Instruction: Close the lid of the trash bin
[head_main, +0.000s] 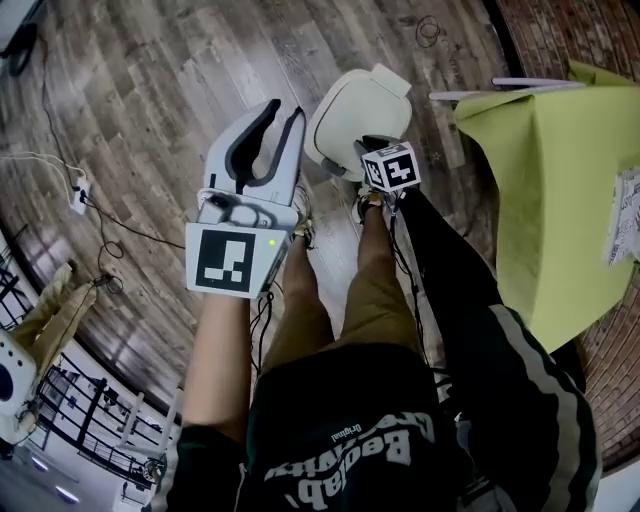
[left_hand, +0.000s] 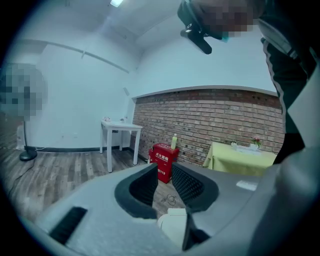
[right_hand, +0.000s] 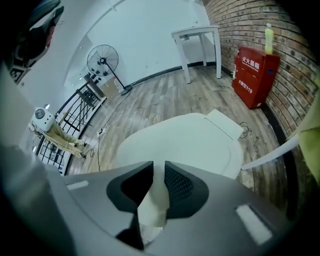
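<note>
The white trash bin (head_main: 360, 110) stands on the wood floor in front of my feet, its lid (right_hand: 190, 145) lying flat. My right gripper (head_main: 372, 150) points steeply down at the lid's near edge. In the right gripper view its jaws (right_hand: 159, 167) stand a little apart with the lid's white front lip between them. My left gripper (head_main: 283, 115) hangs to the left of the bin, well above it, open and empty. In the left gripper view its jaws (left_hand: 162, 172) frame only floor, with the bin (left_hand: 172, 225) low between them.
A table under a yellow-green cloth (head_main: 550, 180) stands right of the bin. A red box (right_hand: 255, 75) sits against the brick wall and a white table (right_hand: 197, 35) beyond it. A fan (right_hand: 102, 60) and a metal rack (right_hand: 75, 125) stand left. Cables (head_main: 80, 190) cross the floor.
</note>
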